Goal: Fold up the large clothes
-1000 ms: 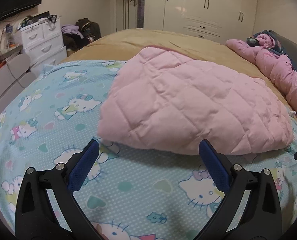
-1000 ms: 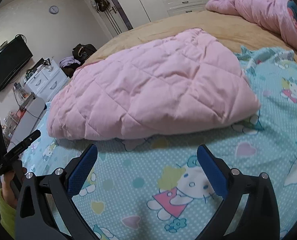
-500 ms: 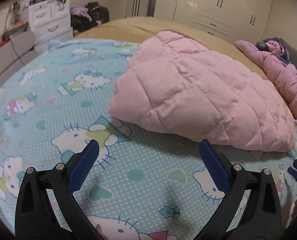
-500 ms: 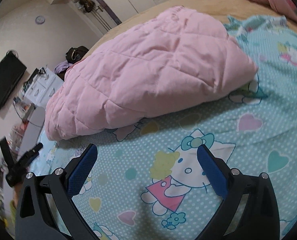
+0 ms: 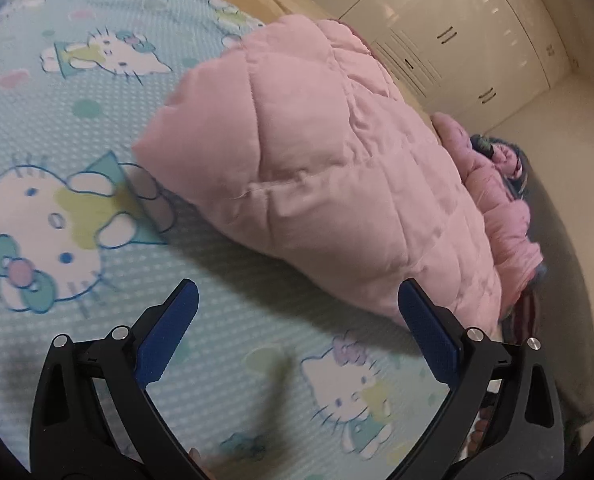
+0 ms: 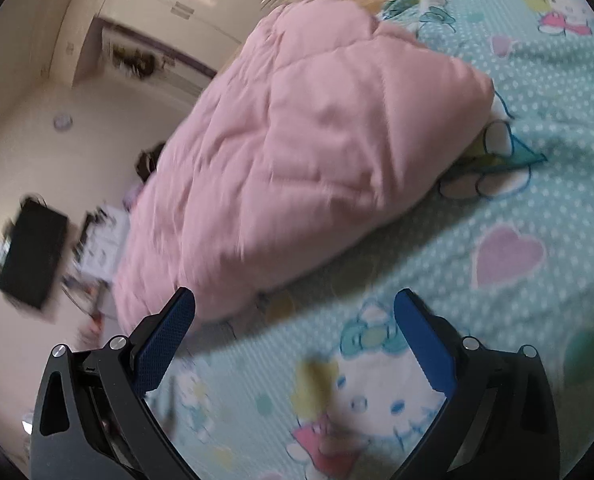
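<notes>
My left tongs [image 5: 297,316] gape wide and empty at lower frame; my right tongs [image 6: 295,314] likewise.

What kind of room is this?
Most likely a bedroom. A bed with a cartoon-cat sheet fills the view, a puffy pink quilted garment lies on it, and a tall white wardrobe stands behind.

A pink quilted coat [image 5: 329,184] lies folded, puffy, on the bed.
</notes>
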`<state>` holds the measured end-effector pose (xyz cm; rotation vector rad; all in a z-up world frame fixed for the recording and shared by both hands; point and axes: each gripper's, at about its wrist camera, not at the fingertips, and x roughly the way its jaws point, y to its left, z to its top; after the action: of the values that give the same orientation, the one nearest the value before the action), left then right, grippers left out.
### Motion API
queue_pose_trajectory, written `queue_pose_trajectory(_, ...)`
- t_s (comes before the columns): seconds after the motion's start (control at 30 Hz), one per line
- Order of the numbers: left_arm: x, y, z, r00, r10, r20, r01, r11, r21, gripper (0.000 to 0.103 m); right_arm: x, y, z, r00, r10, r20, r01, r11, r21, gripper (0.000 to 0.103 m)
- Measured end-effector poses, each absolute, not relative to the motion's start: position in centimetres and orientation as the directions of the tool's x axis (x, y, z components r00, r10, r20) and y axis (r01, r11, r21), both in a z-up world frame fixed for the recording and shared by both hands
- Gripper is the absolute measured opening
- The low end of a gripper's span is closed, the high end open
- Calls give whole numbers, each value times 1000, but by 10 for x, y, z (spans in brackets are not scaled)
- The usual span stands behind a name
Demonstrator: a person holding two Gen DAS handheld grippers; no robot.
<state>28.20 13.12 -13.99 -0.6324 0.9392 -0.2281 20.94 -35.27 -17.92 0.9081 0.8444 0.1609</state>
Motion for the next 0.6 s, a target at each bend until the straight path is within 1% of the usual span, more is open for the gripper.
queue_pose_trajectory(0.1,293,127,-141,586,-442,-679,-95,795,-599,94,220,-369,-182,704,468,-535,230,562,794,99)
queue_pose_trajectory(0.23,306,123,-142,596,-452,-663,-109,773,-625,94,236,-386,-185,723,467,-510,254,506,824,99)
queue_pose_trajectory(0.37,324,124,-147,595,-460,-659,-146,745,-651,94,249,-399,-189,734,460,-500,283,462,840,99)
queue_pose_trajectory(0.6,342,125,-157,601,-469,-647,-190,703,-685,95,271,-403,-190,750,413,-517,327,448,832,99)
